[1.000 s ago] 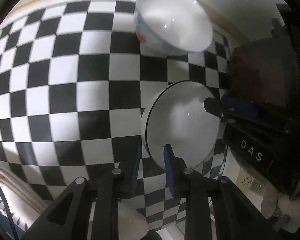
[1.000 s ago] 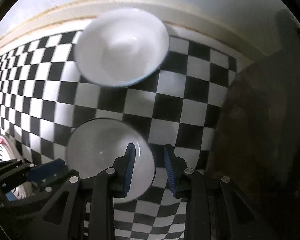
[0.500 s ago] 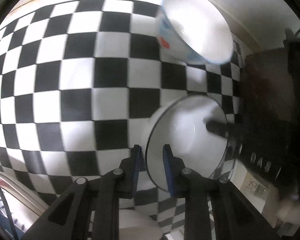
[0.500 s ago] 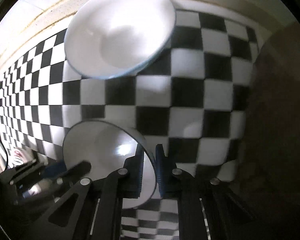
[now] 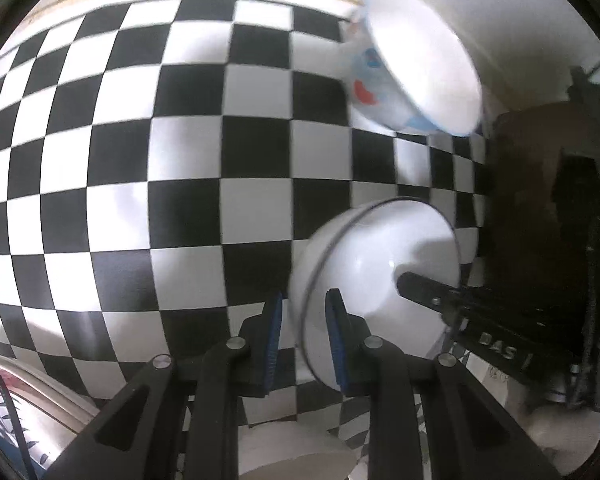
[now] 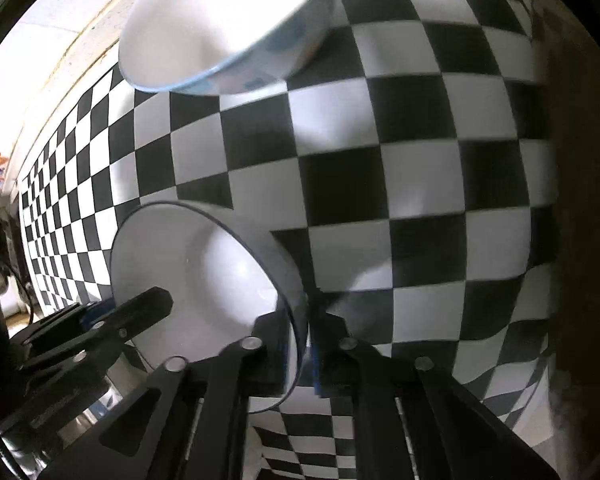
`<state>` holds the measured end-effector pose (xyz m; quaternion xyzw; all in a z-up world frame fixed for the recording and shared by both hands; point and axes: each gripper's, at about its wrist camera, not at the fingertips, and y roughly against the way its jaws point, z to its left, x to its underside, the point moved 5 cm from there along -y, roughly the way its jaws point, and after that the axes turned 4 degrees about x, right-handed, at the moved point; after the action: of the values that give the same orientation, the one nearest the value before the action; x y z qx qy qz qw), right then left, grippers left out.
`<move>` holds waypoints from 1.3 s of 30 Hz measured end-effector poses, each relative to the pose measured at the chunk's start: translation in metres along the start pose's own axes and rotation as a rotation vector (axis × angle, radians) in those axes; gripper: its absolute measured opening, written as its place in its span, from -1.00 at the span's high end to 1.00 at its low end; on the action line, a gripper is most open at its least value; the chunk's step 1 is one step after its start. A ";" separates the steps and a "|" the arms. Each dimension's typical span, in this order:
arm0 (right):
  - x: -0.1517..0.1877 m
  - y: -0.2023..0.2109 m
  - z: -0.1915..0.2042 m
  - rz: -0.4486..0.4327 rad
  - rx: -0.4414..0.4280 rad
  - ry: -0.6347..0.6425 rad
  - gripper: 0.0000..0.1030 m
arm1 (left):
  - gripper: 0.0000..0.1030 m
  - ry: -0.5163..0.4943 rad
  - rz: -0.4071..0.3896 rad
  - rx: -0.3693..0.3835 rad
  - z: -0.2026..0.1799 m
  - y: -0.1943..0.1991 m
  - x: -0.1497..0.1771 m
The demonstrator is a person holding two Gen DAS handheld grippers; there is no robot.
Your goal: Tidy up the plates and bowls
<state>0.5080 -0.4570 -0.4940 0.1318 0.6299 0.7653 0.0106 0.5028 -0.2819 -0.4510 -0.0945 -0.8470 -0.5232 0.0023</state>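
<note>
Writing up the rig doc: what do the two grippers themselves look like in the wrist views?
Both look alike. The left gripper has two matte black angular fingers on black linkage bars, with round silver pivot pins and ribbed blue pads on the inner faces. The right gripper has the same black bars and silver pins. White letters reading DAS mark its body, seen from the left wrist camera. No sleeves or hands show.

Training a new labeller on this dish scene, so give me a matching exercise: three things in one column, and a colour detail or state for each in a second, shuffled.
Things:
1. white bowl with thin dark rim line
2. white bowl with red and blue pattern outside
3. checkered tablecloth

Details:
A. black and white squares
B. standing alone near the far edge
C. rim gripped by both grippers

Pairs: 1-C, 2-B, 3-A
</note>
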 end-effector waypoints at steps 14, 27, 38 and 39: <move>0.031 0.046 -0.017 -0.070 -0.003 0.009 0.88 | 0.62 -0.093 -0.060 -0.032 -0.028 0.029 0.015; 0.110 0.105 0.005 -0.144 -0.058 0.014 0.87 | 0.62 -0.174 -0.151 -0.015 -0.042 0.094 0.072; 0.181 0.088 0.048 -0.151 -0.072 0.050 0.85 | 0.62 -0.199 -0.124 -0.046 -0.018 0.111 0.129; 0.186 0.084 0.051 -0.144 -0.075 0.052 0.85 | 0.62 -0.195 -0.119 -0.047 -0.015 0.110 0.133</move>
<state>0.3525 -0.3916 -0.3695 0.0657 0.6087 0.7888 0.0542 0.3885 -0.2261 -0.3335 -0.0948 -0.8347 -0.5305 -0.1134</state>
